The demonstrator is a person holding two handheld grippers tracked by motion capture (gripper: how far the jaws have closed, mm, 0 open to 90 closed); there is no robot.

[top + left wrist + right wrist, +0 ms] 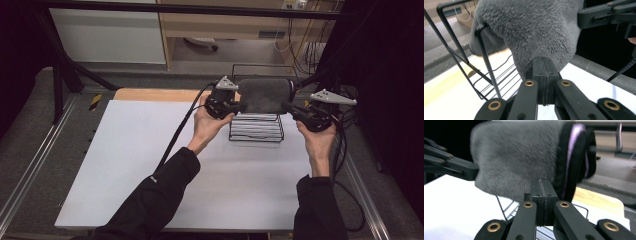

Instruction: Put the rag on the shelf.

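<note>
- One grey fleecy cloth (264, 95) hangs stretched between the two grippers, its long axis running side to side across the far part of the white surface (150, 165), directly above a black wire rack (256, 129).
- One corner each: the left gripper (239, 106) pinches the cloth's left end and the right gripper (286, 107) its right end, so neither hand is nearer; the load is shared evenly.
- Both pairs of fingers are clamped tight. In the left gripper view the fingers (539, 75) meet on a fold of grey pile; in the right gripper view the fingers (539, 195) close the same way on the lower edge of the cloth (519, 162), beside its dark trim with a purple stripe (571, 152).
- Rack below, cloth above: the rack's upright bar (486, 60) rises just in front of the cloth (529, 32) in the left gripper view, apparently touching its edge, so I judge the coming move to be a lowering or draping over the frame.
- Count: one cloth, one rack, two grippers, two hands in dark sleeves.
</note>
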